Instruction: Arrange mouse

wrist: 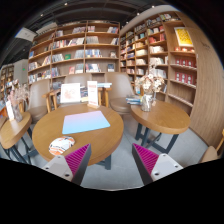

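Ahead, open fingers (112, 160) face a round table (50, 128); mouse orientation indiscernible.

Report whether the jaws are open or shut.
Open. The gripper hangs above the floor between two round tables, its pink pads set wide apart with nothing held between them.

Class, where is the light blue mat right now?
In the gripper view, the light blue mat lies on the round wooden table, beyond the open gripper, slightly to its left.

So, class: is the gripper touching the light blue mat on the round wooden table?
Apart. The gripper view shows the gripper open, its fingers holding nothing, well short of the light blue mat, which lies beyond them on the round wooden table, with floor between.
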`<action>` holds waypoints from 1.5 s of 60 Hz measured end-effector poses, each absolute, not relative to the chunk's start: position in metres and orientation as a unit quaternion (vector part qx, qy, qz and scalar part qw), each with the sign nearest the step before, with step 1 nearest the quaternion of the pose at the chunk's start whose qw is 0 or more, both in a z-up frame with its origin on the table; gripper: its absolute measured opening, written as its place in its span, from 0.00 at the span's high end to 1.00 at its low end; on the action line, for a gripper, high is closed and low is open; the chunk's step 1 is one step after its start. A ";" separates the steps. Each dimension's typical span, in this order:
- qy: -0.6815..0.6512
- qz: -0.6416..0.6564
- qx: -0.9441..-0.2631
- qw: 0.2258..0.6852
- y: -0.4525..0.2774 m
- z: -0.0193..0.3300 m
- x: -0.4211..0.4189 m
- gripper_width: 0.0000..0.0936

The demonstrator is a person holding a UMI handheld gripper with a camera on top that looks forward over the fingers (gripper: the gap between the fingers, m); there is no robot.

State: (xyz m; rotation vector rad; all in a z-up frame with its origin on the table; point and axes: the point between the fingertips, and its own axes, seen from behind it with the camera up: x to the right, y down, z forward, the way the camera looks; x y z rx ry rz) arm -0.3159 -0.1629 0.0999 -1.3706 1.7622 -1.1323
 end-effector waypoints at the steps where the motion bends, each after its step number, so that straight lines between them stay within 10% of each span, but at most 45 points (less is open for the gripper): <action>1: 0.669 -0.428 -0.520 0.315 -0.162 0.099 -0.316 0.10; 90: 0.621 -0.360 -0.606 0.344 0.054 0.010 -0.225 0.10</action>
